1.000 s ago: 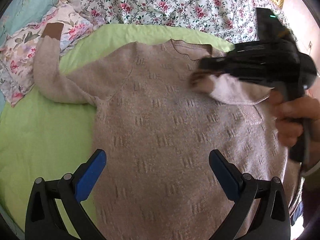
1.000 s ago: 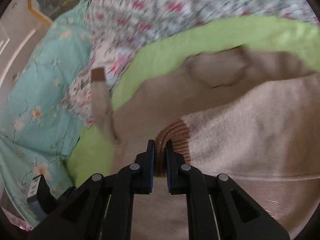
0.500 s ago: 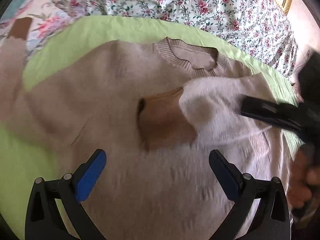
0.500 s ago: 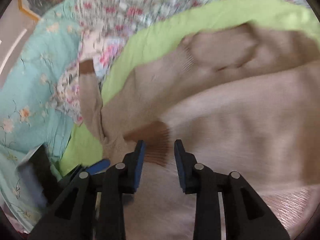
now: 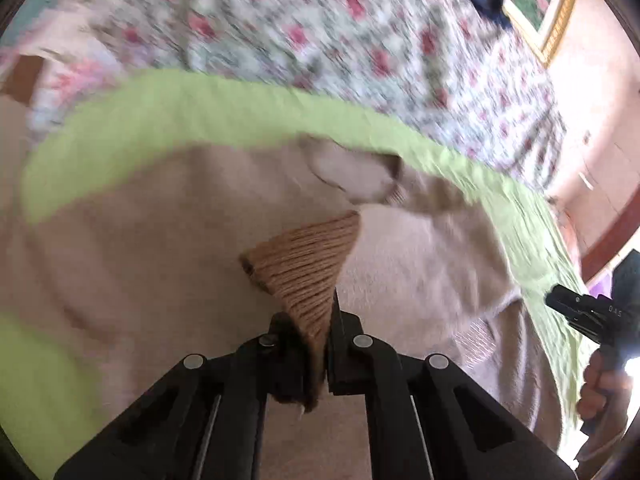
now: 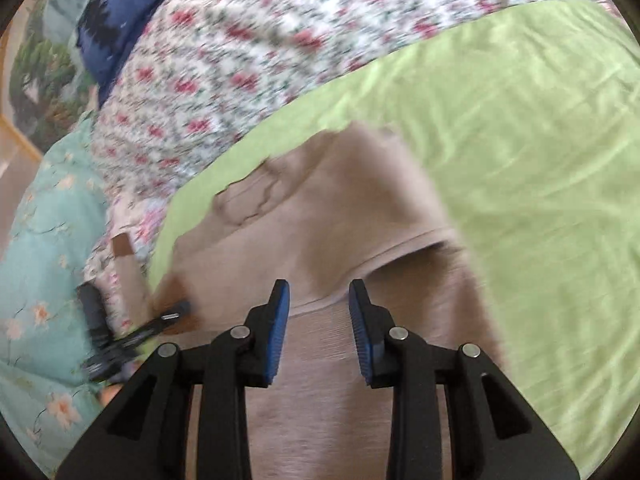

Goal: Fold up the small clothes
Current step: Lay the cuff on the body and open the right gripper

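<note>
left gripper (image 5: 316, 344): clamped on brown cuff (image 5: 308, 264) | sleeve folded across beige sweater (image 5: 160, 264) | sweater on green sheet (image 5: 208, 108), collar (image 5: 356, 176) toward its far edge | right gripper (image 5: 588, 312) with hand (image 5: 604, 384) at right edge

Directly ahead of the left gripper (image 5: 316, 344) the way is blocked by the brown cuff (image 5: 308, 264) clamped between its jaws, with the beige sweater (image 5: 160, 240) spread flat beyond it. Open green sheet (image 6: 540, 140) is seen to the right of the right gripper (image 6: 316, 320), whose parted jaws are empty above the sweater. Further ahead, flat floral bedding (image 6: 240, 60) is found, with a dark blue pillow (image 6: 116, 28) at its far edge.
</note>
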Tool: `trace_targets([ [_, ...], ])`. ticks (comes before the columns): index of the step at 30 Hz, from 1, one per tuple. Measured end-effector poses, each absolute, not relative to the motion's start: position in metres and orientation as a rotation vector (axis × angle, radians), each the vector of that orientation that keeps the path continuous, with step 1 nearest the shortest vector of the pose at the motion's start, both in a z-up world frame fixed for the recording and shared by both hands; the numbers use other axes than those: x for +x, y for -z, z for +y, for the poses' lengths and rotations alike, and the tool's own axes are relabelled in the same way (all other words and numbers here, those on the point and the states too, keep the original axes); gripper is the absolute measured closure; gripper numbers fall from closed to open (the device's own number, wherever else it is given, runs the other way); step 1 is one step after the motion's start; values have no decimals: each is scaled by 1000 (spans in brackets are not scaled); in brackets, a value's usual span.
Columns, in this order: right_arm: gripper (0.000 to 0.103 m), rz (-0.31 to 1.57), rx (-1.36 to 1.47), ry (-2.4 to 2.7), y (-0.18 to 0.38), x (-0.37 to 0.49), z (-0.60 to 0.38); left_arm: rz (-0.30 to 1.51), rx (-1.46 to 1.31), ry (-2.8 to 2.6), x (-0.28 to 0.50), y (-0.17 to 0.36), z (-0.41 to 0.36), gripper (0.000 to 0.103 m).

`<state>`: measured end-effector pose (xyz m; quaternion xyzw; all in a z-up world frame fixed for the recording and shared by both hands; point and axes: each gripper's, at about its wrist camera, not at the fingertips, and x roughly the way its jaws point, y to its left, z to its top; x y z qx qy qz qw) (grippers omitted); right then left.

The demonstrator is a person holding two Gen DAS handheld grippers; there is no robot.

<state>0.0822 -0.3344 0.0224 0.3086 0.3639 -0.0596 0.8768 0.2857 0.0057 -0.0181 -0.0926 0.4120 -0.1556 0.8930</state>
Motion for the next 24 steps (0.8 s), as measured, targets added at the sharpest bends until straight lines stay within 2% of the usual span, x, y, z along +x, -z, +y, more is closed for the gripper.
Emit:
trace_targets([
  [5,67,783,629,179,-14,100,-358,936,-224,275,293,43,28,97],
  [10,55,840,567,191,6,154,-374,986,-260,255,296,62,28,97],
  [14,54,948,551,187,40,195,-383,989,-229,253,296,62,18,97],
  [15,62,968,553,177,47,201,-384,992,-225,257,295,61,19,97],
  [16,95,964,531,174,49,202,-384,993,-222,264,295,59,18,97],
  [21,95,838,463,238,20,181,-396,994,-189,312,303,58,-1,97],
  [24,94,922,449,254,40,188,-399,1020,-184,299,310,68,-5,96],
])
